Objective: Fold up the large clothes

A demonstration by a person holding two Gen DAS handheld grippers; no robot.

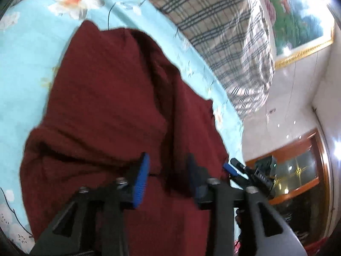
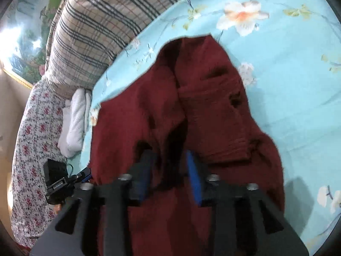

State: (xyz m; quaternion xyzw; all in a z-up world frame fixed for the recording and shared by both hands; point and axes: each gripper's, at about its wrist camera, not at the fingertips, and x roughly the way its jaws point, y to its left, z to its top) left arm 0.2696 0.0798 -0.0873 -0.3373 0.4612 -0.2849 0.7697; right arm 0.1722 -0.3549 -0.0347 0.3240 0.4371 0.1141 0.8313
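Observation:
A dark red knitted garment [image 1: 110, 106] lies bunched and partly folded on a light blue flowered bedsheet [image 1: 27, 68]. In the left wrist view my left gripper [image 1: 168, 160] hovers over its near part, jaws apart, blue pads [image 1: 140, 181] not pressing the cloth. The right gripper [image 1: 234, 167] shows at the garment's right edge. In the right wrist view the garment [image 2: 213, 111] fills the middle, and my right gripper [image 2: 168, 155] stands open over a dark fold. The left gripper [image 2: 82, 176] peeks in at the garment's left edge.
A plaid quilt [image 2: 96, 32] is piled along the far side of the bed, with a white cloth [image 2: 74, 119] and a flowered fabric [image 2: 32, 138] beside it. A framed painting [image 1: 298, 17] hangs on the wall above a wooden cabinet [image 1: 298, 170].

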